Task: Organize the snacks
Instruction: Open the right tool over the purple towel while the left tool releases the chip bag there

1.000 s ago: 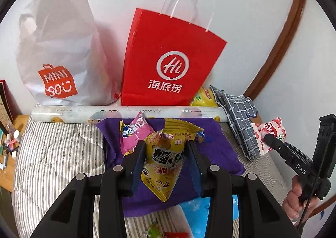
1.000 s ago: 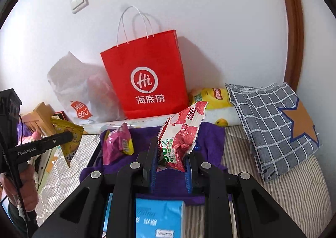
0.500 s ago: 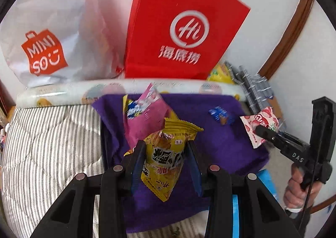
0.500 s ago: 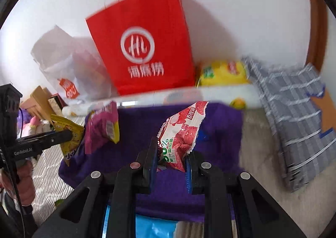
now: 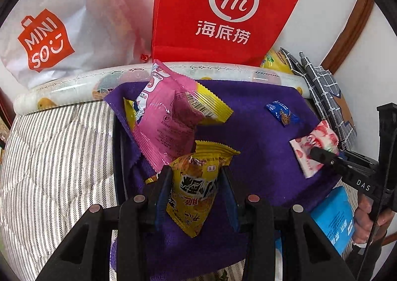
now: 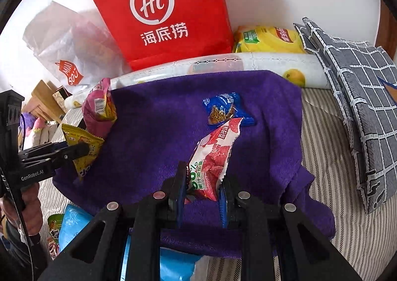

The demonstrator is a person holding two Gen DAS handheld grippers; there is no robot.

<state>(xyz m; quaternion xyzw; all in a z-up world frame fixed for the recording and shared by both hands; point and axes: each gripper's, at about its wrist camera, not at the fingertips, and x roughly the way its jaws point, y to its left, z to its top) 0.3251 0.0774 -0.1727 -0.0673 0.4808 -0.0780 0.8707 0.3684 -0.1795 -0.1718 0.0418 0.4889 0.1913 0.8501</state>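
While both light, crinkly packets yield softly, the left gripper (image 5: 196, 196) pinches the yellow packet (image 5: 198, 189) mid-body and the right gripper (image 6: 202, 188) clamps the red packet (image 6: 213, 157) at its lower end.

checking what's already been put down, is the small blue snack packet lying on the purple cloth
Yes, the blue packet lies flat on the purple cloth, with neither claw holding it.

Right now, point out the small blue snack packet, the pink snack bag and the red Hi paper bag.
small blue snack packet (image 6: 227, 108), right wrist view, packet centre.
pink snack bag (image 5: 168, 117), left wrist view, bag face.
red Hi paper bag (image 6: 161, 13), right wrist view, front panel.
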